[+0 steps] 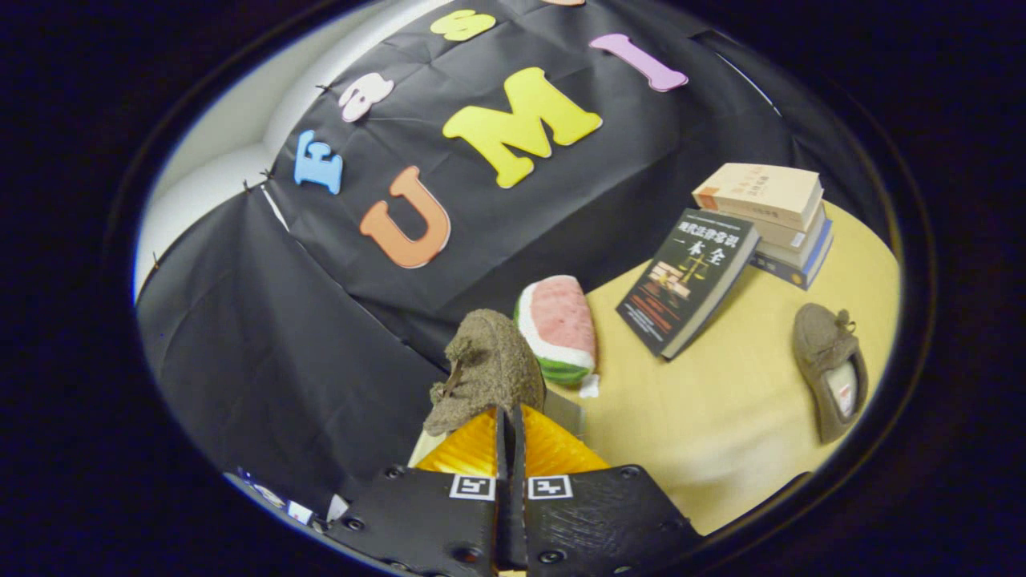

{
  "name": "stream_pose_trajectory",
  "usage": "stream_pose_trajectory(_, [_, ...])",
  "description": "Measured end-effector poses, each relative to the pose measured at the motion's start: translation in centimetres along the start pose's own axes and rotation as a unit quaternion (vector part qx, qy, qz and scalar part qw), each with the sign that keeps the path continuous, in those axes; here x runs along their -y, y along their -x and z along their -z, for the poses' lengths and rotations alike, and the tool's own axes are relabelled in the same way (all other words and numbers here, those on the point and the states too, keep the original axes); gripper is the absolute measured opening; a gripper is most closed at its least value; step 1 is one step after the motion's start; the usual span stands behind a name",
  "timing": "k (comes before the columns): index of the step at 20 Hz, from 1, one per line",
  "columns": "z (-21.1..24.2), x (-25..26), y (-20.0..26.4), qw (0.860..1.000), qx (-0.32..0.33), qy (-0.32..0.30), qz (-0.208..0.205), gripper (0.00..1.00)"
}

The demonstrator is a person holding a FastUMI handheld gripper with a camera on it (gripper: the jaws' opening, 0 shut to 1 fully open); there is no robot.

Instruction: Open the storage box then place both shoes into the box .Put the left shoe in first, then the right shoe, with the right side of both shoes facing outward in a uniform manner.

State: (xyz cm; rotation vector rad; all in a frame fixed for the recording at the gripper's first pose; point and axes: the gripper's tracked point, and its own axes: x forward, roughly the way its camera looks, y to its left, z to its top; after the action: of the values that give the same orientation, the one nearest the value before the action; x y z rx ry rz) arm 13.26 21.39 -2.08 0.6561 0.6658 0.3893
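Two shoes: one (487, 370) pinched in the closed tongs (510, 425), one (830, 369) on the tan worktop (721, 417); four books (761, 220).

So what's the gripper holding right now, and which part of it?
The gripper is shut on a brown shoe, its fingers pinching the shoe's edge nearest them; exactly which part is hidden.

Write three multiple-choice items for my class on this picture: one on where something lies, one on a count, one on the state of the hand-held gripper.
1. Where is the watermelon slice toy?
A. Atop the stacked books
B. On the table, just beyond the held shoe
C. Inside a box

2. How many brown shoes show?
A. One
B. Two
C. Three

3. The hand-held gripper is:
A. wide open
B. shut on a book
C. shut on a shoe

Answers: 1 B, it lies past the held shoe; 2 B, a second shoe lies on the table; 3 C, its fingers pinch the shoe.
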Motion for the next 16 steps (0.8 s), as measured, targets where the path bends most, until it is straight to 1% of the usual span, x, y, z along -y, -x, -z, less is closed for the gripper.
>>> stream_pose_trajectory(2, [0.2,-3.2,-1.6,1.000,0.005,-0.018,-0.025,0.00])
stream_pose_trajectory(4, [1.3,-5.8,-3.4,0.998,0.004,-0.043,-0.044,0.00])
stream_pose_trajectory(6, [3.2,-7.4,-5.5,0.997,-0.005,-0.059,-0.046,0.00])
stream_pose_trajectory(11, [8.5,-8.4,-10.3,0.997,-0.029,-0.072,-0.013,0.00])
stream_pose_trajectory(14, [10.4,-7.7,-12.2,0.997,-0.034,-0.074,0.013,0.00])
stream_pose_trajectory(16, [11.5,-7.2,-13.1,0.995,-0.037,-0.094,0.025,0.00])
